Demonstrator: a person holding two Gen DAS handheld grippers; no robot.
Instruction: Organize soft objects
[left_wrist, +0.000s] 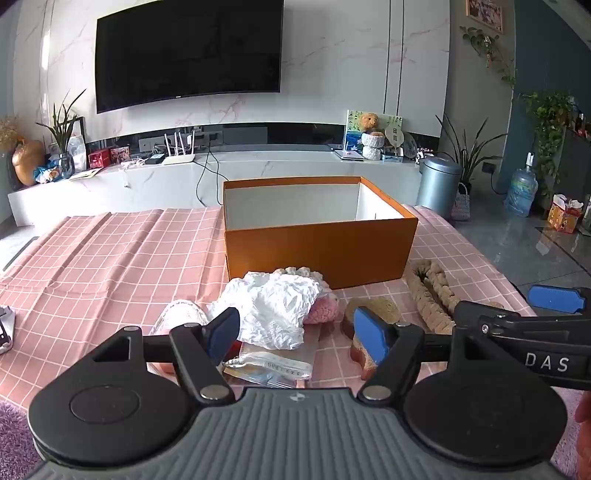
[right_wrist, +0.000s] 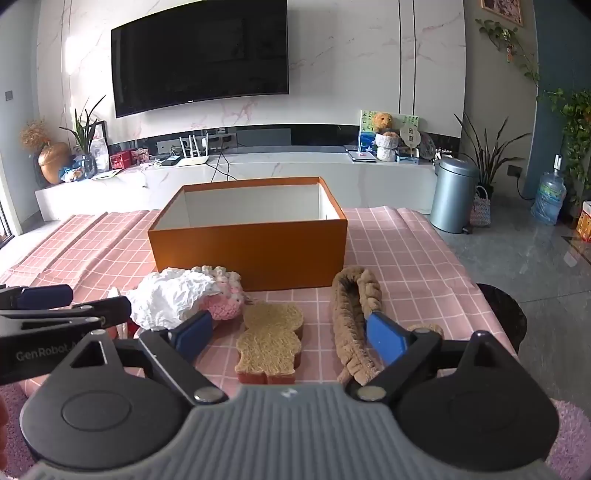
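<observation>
Covering the table, pink checked cloth before a wall television; both claws spread, empty.

table — pink checked cloth | on it: orange box, toast-shaped sponge, crumpled white cloth

Black tongs with blue pads (grey ribbed base).

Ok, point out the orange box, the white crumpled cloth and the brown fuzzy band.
orange box (right_wrist: 251, 254), right wrist view, on its near outer wall.
white crumpled cloth (left_wrist: 275, 310), left wrist view, on its middle folds.
brown fuzzy band (right_wrist: 345, 325), right wrist view, on its left strand.
</observation>
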